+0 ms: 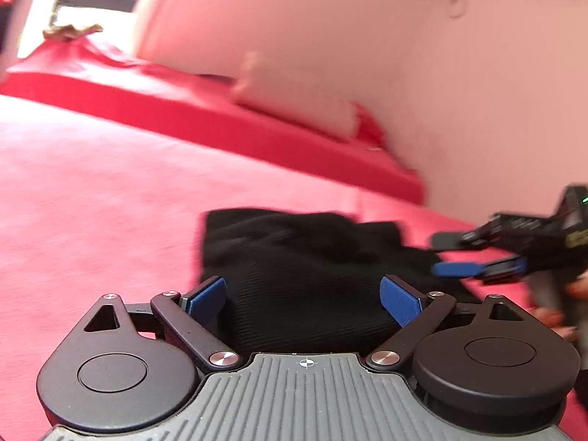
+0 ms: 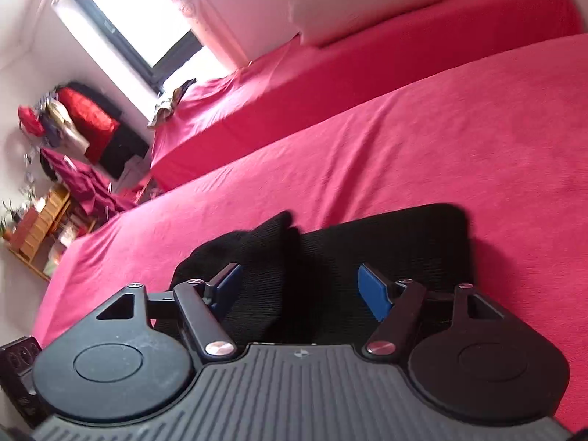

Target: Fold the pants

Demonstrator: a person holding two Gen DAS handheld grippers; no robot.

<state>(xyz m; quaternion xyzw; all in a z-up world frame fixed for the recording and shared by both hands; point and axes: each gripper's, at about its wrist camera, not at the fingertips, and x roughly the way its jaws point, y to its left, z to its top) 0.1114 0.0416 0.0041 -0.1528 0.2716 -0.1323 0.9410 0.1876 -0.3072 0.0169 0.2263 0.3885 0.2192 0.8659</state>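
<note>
A red bed cover [image 1: 110,191] fills most of both views; in the left wrist view it runs from the lower left to the centre right, and a second, brighter red bed [image 2: 367,73] lies behind it in the upper half of the right wrist view. A pale wall [image 1: 441,92] occupies the upper right of the left wrist view, heavily blurred, so a pale oblong shape [image 1: 294,99] at its foot cannot be identified. The window [image 2: 139,22] at the upper left of the right wrist view is overexposed; nothing beyond the glass is readable. The black pants [image 1: 294,268] lie bunched and partly folded on the cover at lower centre of each view; their near edge is hidden behind the gripper bodies. The left gripper [image 1: 303,297] has its jaws spread wide, the blue pads [image 1: 207,296] clear of the ribbed fabric that lies between them. The right gripper [image 2: 299,290] is likewise released, jaws apart over the pants, nothing clamped. In the left wrist view it also enters at the right edge, motion-blurred and cut off by the frame. Clutter at the left edge [image 2: 55,169] of the right wrist view is too small to resolve.
</note>
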